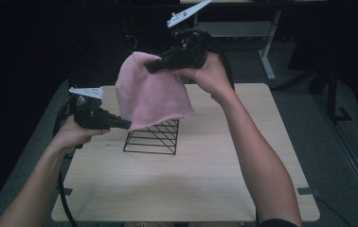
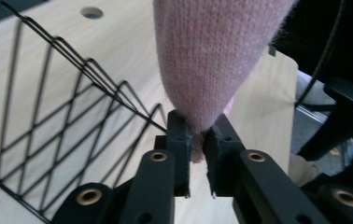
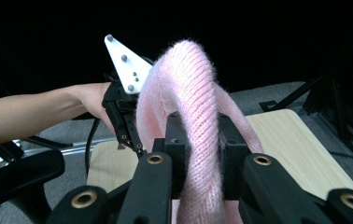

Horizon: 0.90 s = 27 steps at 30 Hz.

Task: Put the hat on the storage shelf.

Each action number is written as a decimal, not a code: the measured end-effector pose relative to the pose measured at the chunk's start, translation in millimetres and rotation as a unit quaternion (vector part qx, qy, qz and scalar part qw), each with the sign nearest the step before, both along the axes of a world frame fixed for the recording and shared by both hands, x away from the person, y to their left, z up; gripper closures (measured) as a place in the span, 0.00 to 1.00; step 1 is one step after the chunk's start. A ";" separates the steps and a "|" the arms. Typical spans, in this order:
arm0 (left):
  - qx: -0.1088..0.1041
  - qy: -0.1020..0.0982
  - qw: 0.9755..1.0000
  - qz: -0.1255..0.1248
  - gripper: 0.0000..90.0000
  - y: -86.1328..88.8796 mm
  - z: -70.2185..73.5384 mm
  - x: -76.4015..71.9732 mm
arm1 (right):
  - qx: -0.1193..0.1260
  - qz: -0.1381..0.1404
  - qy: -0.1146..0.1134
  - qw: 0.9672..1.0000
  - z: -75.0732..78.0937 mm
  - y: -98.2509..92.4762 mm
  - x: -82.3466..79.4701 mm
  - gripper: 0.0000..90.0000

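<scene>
I have the pink knitted cloth [image 1: 151,92] up in the air between my two grippers, clear of the counter [image 1: 205,161]. My left gripper [image 1: 126,124] has its fingers [image 2: 180,135] clamped on the cloth's lower corner: in the left gripper view the knit tapers down to a point that is pinched between the two black pads, with a little pink fringe showing just below the pinch. From those fingers the cloth spreads upward and away.

My right gripper [image 1: 151,67] sits higher and farther back, its fingers [image 3: 177,140] closed on the cloth's upper edge. In the right gripper view a thick rolled fold of the knit arches over the gap between the fingers and runs down between them, gripped on both sides. Beyond that fold I see my left gripper with its grey three-cornered plate and the forearm behind it.

Beside the left fingers, on the side toward the middle of the counter, stands a black wire rack [image 1: 153,138] on the light wood. The cloth's hanging hem overlaps the rack's top in the high view; I cannot tell whether they touch.
</scene>
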<state>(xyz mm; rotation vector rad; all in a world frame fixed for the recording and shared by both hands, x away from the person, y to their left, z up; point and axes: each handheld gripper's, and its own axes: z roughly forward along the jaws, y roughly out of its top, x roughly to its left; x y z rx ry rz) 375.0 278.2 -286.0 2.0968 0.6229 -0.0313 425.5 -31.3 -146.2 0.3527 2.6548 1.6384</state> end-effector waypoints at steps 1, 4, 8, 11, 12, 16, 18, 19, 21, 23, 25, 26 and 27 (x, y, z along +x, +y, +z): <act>0.002 -0.005 1.000 0.005 0.92 1.6 0.4 1.7 | 0.002 0.000 0.001 1.000 -0.1 0.2 0.9 0.87; 0.007 -0.012 1.000 0.022 0.92 5.2 1.2 6.8 | 0.006 -0.006 0.005 1.000 -2.4 -0.4 7.1 0.87; 0.021 -0.017 0.999 0.034 0.92 8.0 0.9 13.4 | 0.008 -0.018 0.015 1.000 -8.7 -2.8 17.1 0.87; 0.030 -0.017 0.999 0.042 0.92 7.8 -0.4 17.3 | 0.007 -0.025 0.020 0.999 -13.3 -3.6 22.8 0.87; 0.035 -0.017 0.998 0.041 0.92 8.0 -0.9 19.1 | 0.007 -0.026 0.022 0.999 -15.0 -3.7 24.6 0.87; 0.046 -0.017 0.998 0.050 0.92 7.3 -3.3 24.0 | 0.009 -0.029 0.027 0.999 -21.2 -3.2 30.5 0.87; 0.052 -0.018 0.997 0.055 0.92 6.9 -6.1 28.8 | 0.009 -0.035 0.031 0.999 -25.0 -2.5 34.1 0.87; 0.053 -0.015 0.997 0.055 0.92 6.5 -7.3 30.2 | 0.009 -0.035 0.033 0.999 -26.3 -2.6 35.4 0.87; 0.061 -0.017 0.996 0.055 0.92 4.8 -9.6 32.1 | 0.006 -0.037 0.036 0.999 -28.5 -2.7 37.3 0.87; 0.063 -0.018 0.996 0.054 0.92 3.3 -11.6 33.6 | 0.005 -0.038 0.036 0.999 -30.5 -3.3 38.1 0.87; 0.065 -0.017 0.996 0.056 0.92 2.6 -12.4 33.9 | 0.007 -0.038 0.038 0.999 -33.1 -4.3 38.3 0.87; 0.069 -0.017 0.996 0.054 0.92 1.4 -14.0 35.0 | 0.007 -0.038 0.039 0.998 -35.0 -5.0 38.5 0.87; 0.071 -0.017 0.996 0.052 0.92 0.9 -14.8 35.6 | 0.007 -0.039 0.040 0.998 -36.0 -5.5 38.6 0.87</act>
